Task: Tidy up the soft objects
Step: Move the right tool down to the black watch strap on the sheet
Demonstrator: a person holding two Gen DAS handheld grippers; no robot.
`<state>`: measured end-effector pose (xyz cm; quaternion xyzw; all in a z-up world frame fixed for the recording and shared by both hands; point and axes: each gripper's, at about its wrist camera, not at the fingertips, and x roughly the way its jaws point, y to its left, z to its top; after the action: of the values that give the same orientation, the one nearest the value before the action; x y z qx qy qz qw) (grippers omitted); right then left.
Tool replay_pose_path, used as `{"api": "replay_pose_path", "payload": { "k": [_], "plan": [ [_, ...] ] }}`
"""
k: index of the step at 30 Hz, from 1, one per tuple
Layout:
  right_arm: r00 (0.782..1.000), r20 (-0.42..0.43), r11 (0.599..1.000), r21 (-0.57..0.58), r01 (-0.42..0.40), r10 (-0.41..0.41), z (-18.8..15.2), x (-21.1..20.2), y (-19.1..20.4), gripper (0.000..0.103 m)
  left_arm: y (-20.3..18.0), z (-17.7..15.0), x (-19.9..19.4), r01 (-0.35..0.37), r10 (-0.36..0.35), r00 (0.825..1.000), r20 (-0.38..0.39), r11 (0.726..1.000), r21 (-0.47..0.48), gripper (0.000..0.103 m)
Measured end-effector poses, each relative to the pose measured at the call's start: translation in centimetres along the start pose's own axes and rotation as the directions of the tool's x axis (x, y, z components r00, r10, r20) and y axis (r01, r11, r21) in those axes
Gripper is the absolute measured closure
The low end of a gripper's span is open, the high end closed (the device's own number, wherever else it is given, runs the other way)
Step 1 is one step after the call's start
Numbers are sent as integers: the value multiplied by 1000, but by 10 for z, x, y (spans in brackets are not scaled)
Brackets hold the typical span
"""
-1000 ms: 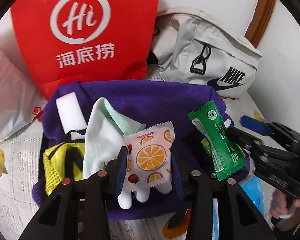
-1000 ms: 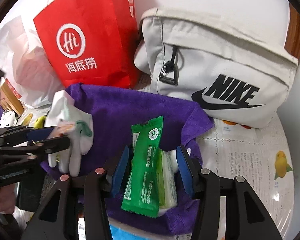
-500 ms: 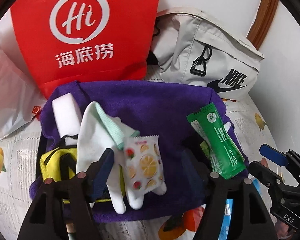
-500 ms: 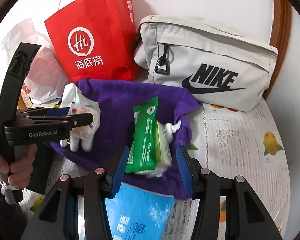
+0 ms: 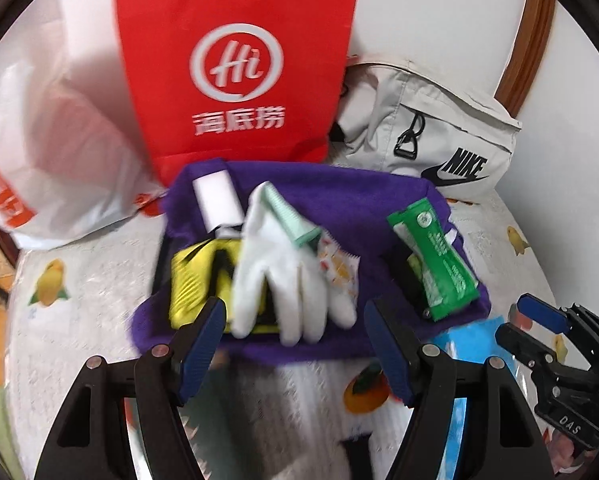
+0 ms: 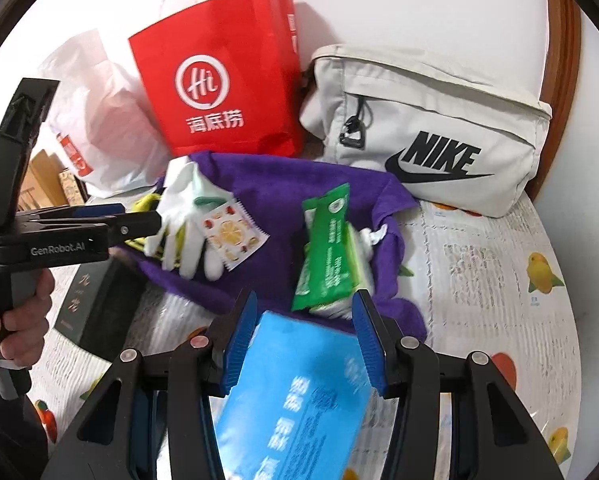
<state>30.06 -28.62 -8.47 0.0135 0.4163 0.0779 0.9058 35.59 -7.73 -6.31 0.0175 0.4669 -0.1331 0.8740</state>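
A purple cloth (image 5: 339, 200) lies spread on the table and holds the soft items. A white glove (image 5: 275, 272) and an orange-print sachet (image 5: 339, 268) rest on it just beyond my left gripper (image 5: 295, 312), which is open and holds nothing. A green packet (image 6: 325, 248) lies on a white wipes pack at the cloth's right side. My right gripper (image 6: 305, 304) hangs open just short of the packet's near end, above a blue tissue pack (image 6: 299, 392), its pads pressing on nothing. A white block (image 5: 215, 200) and a yellow mesh item (image 5: 195, 276) sit on the cloth's left.
A red paper bag (image 5: 235, 64) and a grey Nike bag (image 5: 431, 132) stand against the wall behind the cloth. A white plastic bag (image 5: 59, 140) lies at the left. A black box (image 6: 99, 304) sits near the person's hand (image 6: 19, 320).
My left gripper opened, let go of the sachet and glove, and pulled back. My right gripper drew back from the green packet, so the blue tissue pack now shows under its jaws.
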Motion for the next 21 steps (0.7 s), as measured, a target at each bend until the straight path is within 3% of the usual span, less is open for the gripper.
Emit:
{"api": "replay_pose_path", "payload": {
  "k": [10, 21],
  "plan": [
    [999, 21, 998, -37, -43, 44, -31, -38, 35, 53, 31, -58, -67, -92, 94, 995, 37, 995, -46, 33],
    [998, 8, 997, -48, -54, 55, -77, -67, 55, 52, 48, -118, -113, -164, 170, 983, 63, 982, -97, 33]
  ]
}}
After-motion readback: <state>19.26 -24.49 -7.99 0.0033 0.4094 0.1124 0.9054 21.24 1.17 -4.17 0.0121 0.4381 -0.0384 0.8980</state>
